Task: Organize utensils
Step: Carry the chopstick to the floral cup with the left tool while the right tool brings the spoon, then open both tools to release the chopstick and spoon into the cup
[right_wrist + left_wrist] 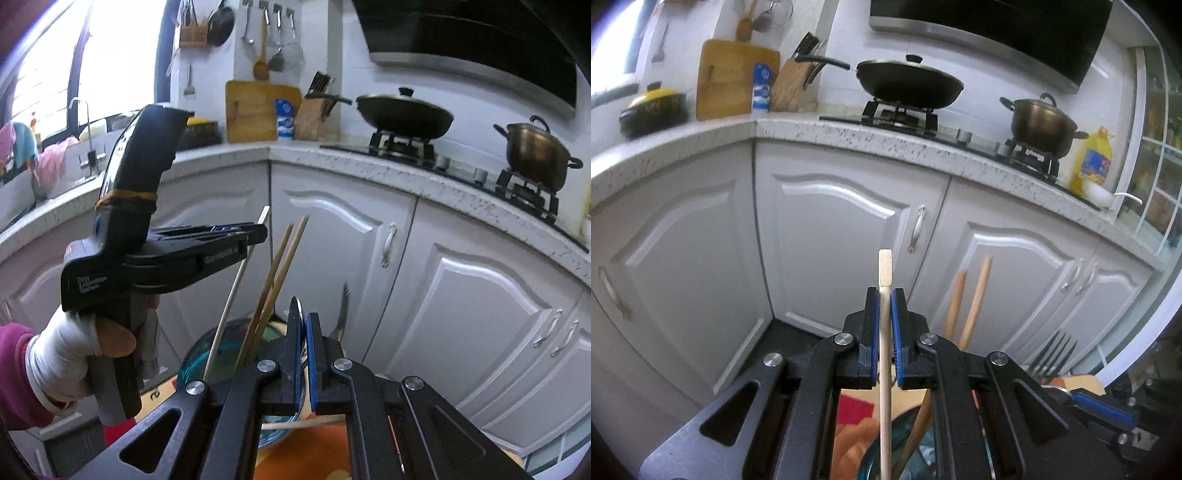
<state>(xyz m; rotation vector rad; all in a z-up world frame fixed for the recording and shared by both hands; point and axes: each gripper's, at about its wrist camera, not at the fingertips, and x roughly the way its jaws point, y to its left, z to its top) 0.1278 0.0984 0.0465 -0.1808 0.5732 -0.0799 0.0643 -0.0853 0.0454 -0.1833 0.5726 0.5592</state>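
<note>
L gripper is pinching a pale wooden chopstick between its blue pads, stick running straight up the gap w/ its squared end poking out past the tips. From the right wrist cam you can see that same gripper side-on, held by a gloved hand w/ a magenta sleeve, chopstick slanting down toward a clear glass bowl below.

R gripper has its jaws pressed nearly together on something thin and metallic, looks like a utensil edge, can't tell exactly which. Two more brownish chopsticks lean up out of the bowl, a dark fork stands behind them, and another light stick lies flat by the bowl's base on an orange mat.

Background: white cabinet doors, speckled counter, wok and pot on the stove, knife block and cutting board in the counter's corner.
</note>
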